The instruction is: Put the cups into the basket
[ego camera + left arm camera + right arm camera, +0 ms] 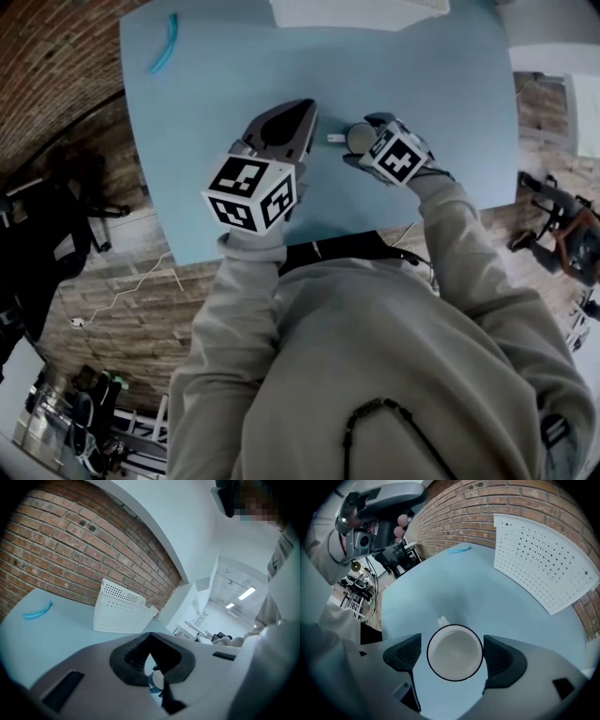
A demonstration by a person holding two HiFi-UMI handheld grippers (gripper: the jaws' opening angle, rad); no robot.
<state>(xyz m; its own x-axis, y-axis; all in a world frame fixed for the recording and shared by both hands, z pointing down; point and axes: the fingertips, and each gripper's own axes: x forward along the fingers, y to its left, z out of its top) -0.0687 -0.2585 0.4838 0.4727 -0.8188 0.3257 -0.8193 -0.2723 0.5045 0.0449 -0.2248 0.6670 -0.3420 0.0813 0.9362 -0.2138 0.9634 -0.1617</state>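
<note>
A white cup with a dark rim (454,652) stands upright on the blue table (441,66), its handle (336,138) pointing left. My right gripper (453,654) is open around the cup (360,139), one pad on each side and a thin gap at both. My left gripper (305,116) hovers just left of it with its jaws together and nothing gripped. In the left gripper view the pads (136,660) meet in a V, and a small white and blue round thing shows through the slit below. The white perforated basket (361,13) stands at the table's far edge.
A curved light-blue object (165,42) lies at the far left corner of the table. The basket (543,569) stands before a brick wall. Dark bags and cables lie on the floor to the left (47,234). The person's body is against the near table edge.
</note>
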